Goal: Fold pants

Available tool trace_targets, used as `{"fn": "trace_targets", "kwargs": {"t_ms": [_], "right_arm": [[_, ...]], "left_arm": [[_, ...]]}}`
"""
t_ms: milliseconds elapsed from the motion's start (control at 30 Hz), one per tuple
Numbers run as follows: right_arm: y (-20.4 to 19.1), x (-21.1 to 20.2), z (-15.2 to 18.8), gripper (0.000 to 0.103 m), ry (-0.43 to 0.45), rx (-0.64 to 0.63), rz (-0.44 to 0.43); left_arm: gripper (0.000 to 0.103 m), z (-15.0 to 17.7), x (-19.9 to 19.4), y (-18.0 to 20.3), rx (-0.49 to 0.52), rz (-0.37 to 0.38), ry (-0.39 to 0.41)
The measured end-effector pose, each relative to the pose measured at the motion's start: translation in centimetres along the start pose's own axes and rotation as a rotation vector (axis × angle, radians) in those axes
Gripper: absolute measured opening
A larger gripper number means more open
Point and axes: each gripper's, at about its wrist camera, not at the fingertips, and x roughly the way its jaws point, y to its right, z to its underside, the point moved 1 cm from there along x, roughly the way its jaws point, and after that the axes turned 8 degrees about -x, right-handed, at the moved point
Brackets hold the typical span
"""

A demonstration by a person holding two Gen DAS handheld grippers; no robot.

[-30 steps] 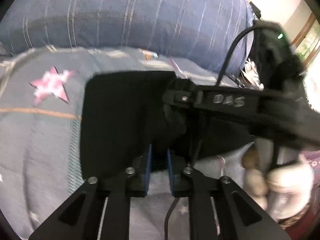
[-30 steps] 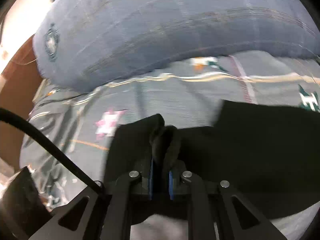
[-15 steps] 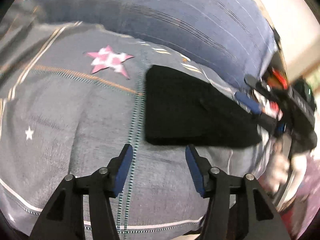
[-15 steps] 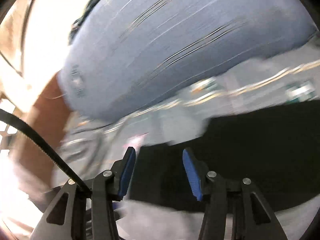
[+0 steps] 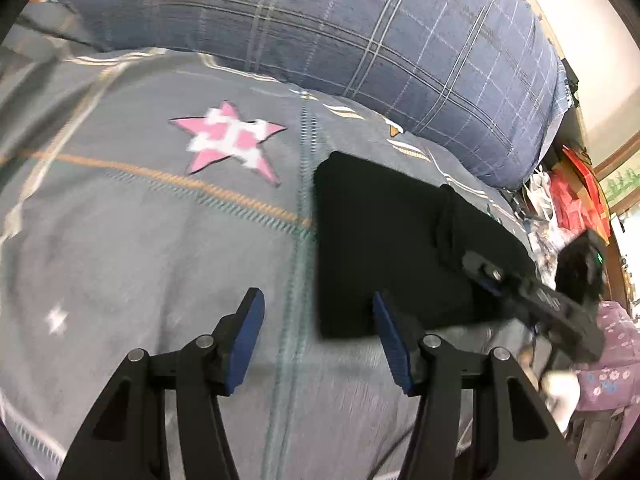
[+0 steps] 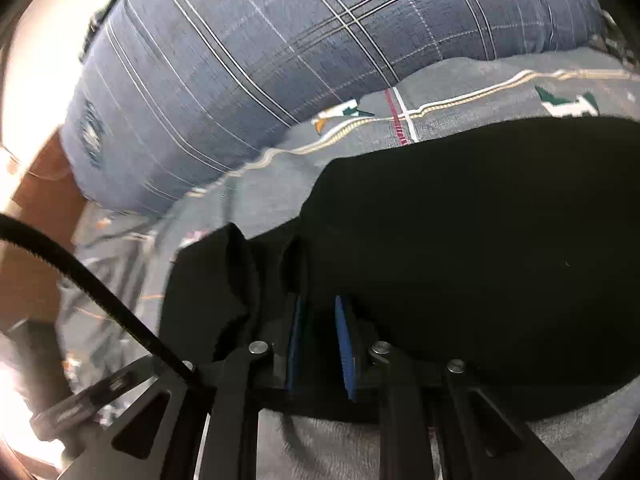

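The black pants (image 5: 384,236) lie folded in a flat block on the grey patterned bedspread (image 5: 140,240). My left gripper (image 5: 318,308) is open and empty, hovering just off the block's near left corner. The right gripper shows in the left wrist view (image 5: 486,276) at the block's right edge. In the right wrist view the pants (image 6: 480,240) fill the middle and right. My right gripper (image 6: 320,312) has its blue pads narrowly apart with black cloth lying between and over them. I cannot tell whether they pinch it.
A large blue plaid pillow (image 5: 360,32) lies along the far side of the bed and also shows in the right wrist view (image 6: 280,40). A pink star patch (image 5: 228,140) marks the bedspread left of the pants. Red clutter (image 5: 572,196) sits beyond the bed's right end.
Both grippers let go of the pants a second ago and opened. The left one has backed off to the left and stays open. The right one has gone back onto the cloth with narrowed jaws.
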Motion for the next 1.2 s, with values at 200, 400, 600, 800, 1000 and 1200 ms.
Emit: {"fn": "trace_targets", "kwargs": {"t_ms": [200, 400, 600, 800, 1000, 1200], "right_arm": [[-0.9, 1.3, -0.4, 0.044, 0.004, 0.021, -0.143], [-2.4, 2.9, -0.4, 0.044, 0.006, -0.038, -0.107], [-4.3, 3.4, 0.0, 0.010, -0.034, -0.091, -0.063], [-8.2, 4.0, 0.3, 0.010, -0.063, -0.123, -0.097], [-11.5, 4.9, 1.1, 0.008, -0.074, -0.153, -0.096], [-8.6, 3.4, 1.4, 0.007, -0.047, -0.075, -0.048]], "left_arm": [[0.074, -3.0, 3.8, 1.8, 0.024, 0.060, -0.042], [0.044, -2.4, 5.5, 6.3, 0.157, -0.014, -0.066], [0.022, -2.5, 2.7, 5.4, 0.112, -0.003, -0.029], [0.022, -3.1, -1.1, 2.1, 0.044, 0.026, 0.020], [0.031, -2.8, -1.9, -0.8, 0.030, -0.037, 0.003], [0.036, -2.6, -4.5, -1.8, -0.027, 0.022, 0.061]]}}
